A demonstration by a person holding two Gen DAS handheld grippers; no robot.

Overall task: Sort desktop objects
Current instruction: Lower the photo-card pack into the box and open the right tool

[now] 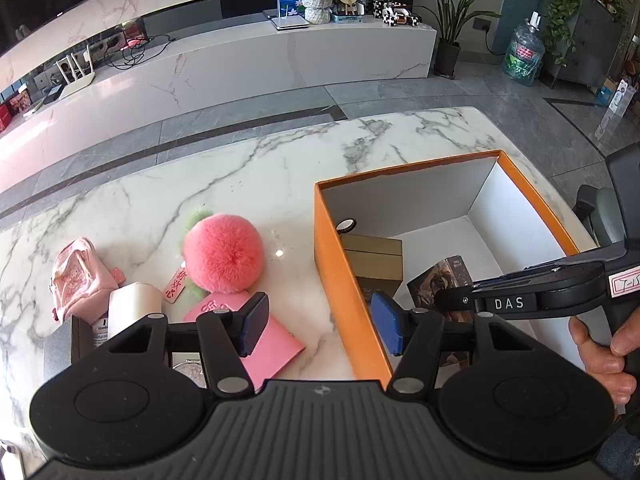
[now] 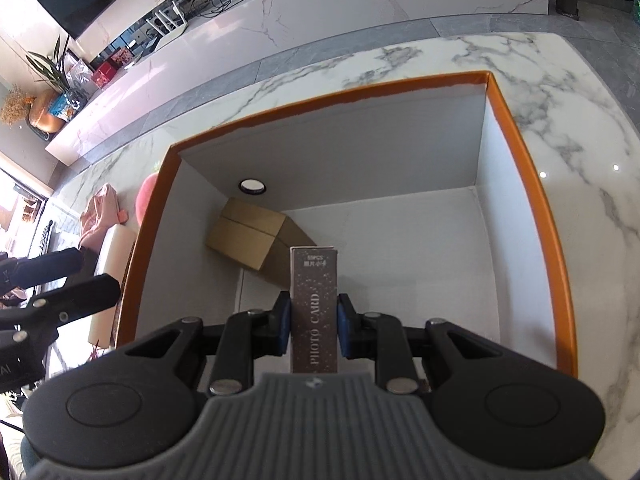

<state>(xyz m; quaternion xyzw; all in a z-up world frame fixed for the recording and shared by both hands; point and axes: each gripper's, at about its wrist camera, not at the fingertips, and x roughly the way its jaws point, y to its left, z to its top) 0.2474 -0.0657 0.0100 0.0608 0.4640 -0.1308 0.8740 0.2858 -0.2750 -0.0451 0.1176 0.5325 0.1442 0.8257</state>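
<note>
Clamping a dark photo card box between its blue pads, the right gripper holds it upright above the orange box, which stands on the marble table. The left gripper gapes wide and empty over the box's left wall. Inside lie a cardboard carton and a tape roll. Only the left view shows the pink pompom, pink pouch and pink card, the card partly hidden by a finger.

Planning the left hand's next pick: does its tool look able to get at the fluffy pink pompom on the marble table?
Probably yes. The left tool is open and empty, and the fluffy pink pompom lies just ahead, uncovered, outside the orange box.
</note>
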